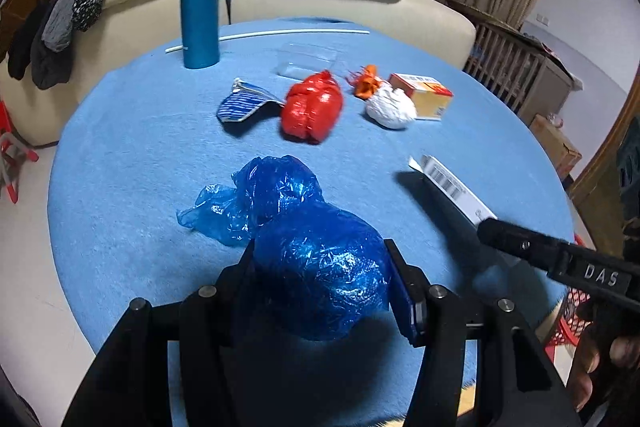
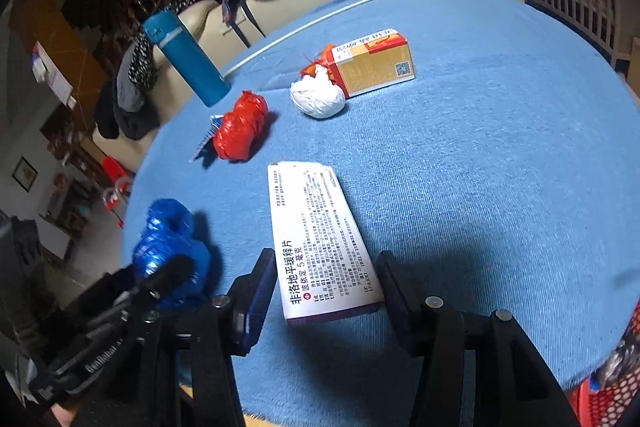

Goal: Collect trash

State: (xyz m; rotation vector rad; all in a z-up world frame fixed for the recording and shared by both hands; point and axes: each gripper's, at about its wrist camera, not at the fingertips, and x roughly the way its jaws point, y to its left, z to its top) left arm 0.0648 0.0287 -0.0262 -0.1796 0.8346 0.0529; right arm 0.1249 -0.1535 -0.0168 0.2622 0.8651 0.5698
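Pickup step — left tongs (image 1: 320, 287) clamped on blue bag (image 1: 320, 267), right tongs (image 2: 326, 287) apart, straddling white box (image 2: 320, 243); next, close and lift.

Crumpled blue plastic bag (image 1: 316, 267) on table; white medicine box (image 2: 320, 243) flat.

The white medicine box (image 2: 320, 243) lying on the blue tablecloth (image 2: 500, 167) carries large Chinese print, "非洛地平缓释片", with "波依定 5毫克" beneath it; the small text beside it is too fine to read. A barcode shows on its end (image 1: 444, 183). The right gripper (image 1: 600, 275) bears "DAS". The left gripper (image 2: 100, 359) bears "GenRobot". The orange box (image 2: 372, 63) shows a QR code.
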